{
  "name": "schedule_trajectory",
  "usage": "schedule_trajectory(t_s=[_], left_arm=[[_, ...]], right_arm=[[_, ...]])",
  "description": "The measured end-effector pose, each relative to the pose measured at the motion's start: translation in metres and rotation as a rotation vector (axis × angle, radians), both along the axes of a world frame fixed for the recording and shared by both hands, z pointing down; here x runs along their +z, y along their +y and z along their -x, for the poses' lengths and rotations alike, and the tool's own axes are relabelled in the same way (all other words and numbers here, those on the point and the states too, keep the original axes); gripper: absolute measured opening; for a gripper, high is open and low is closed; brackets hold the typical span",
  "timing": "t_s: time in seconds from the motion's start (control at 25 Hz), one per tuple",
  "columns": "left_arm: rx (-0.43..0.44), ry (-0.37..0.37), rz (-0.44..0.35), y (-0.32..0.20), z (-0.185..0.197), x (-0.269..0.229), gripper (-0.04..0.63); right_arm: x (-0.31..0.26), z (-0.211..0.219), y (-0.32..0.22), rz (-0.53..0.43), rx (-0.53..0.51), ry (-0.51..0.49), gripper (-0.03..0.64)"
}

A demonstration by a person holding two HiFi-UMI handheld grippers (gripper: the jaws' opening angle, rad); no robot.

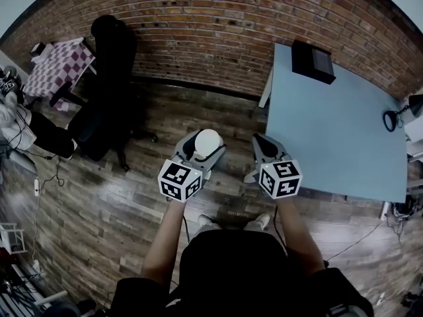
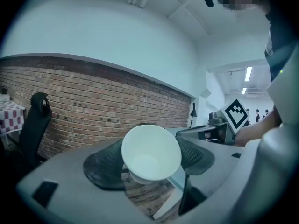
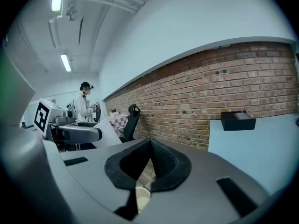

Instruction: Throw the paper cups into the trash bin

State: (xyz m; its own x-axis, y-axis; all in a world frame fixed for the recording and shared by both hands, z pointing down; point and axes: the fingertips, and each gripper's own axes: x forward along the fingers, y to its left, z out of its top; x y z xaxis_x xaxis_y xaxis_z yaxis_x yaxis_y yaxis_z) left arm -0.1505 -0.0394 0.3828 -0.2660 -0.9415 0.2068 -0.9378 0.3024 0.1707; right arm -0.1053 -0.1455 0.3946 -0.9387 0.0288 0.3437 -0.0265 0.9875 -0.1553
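Note:
A white paper cup (image 1: 207,140) sits between the jaws of my left gripper (image 1: 205,146), which is shut on it and held above the wooden floor. In the left gripper view the cup (image 2: 152,150) has its open mouth turned toward the camera, and the two dark pads (image 2: 103,169) press on its sides. My right gripper (image 1: 262,142) is beside it to the right, at the left edge of the light blue table (image 1: 330,131). Its jaws (image 3: 150,146) meet at the tips with nothing between them. No trash bin shows in any view.
A black box (image 1: 312,61) stands at the table's far end, against the brick wall (image 1: 218,25). A black office chair (image 1: 109,78) and a small checkered table (image 1: 58,65) are at the far left. Cables (image 1: 39,177) trail over the floor at left. A person (image 3: 84,107) stands in the distance.

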Motion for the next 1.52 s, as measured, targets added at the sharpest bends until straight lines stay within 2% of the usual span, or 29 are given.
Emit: schedule_trajectory(t_s=[0.32, 0.52, 0.88, 1.08, 1.24, 1.52], left_arm=[[-0.022, 0.002, -0.003, 0.052, 0.025, 0.001, 0.347], [-0.068, 0.011, -0.004, 0.09, 0.032, 0.006, 0.347], [-0.123, 0.035, -0.002, 0.157, 0.03, 0.022, 0.348], [-0.159, 0.038, 0.006, 0.182, 0.025, 0.029, 0.348], [-0.188, 0.054, -0.008, 0.192, 0.026, 0.03, 0.347], [-0.201, 0.075, 0.004, 0.18, 0.023, 0.039, 0.348]], right_arm=[[-0.001, 0.027, 0.048, -0.005, -0.02, 0.001, 0.005], [0.003, 0.037, 0.081, -0.009, -0.047, 0.012, 0.005], [0.007, 0.043, 0.147, -0.019, -0.104, 0.02, 0.005], [0.007, 0.035, 0.164, -0.035, -0.122, 0.026, 0.005], [0.007, 0.031, 0.168, -0.034, -0.134, 0.033, 0.005], [0.01, 0.042, 0.165, -0.02, -0.17, 0.036, 0.005]])
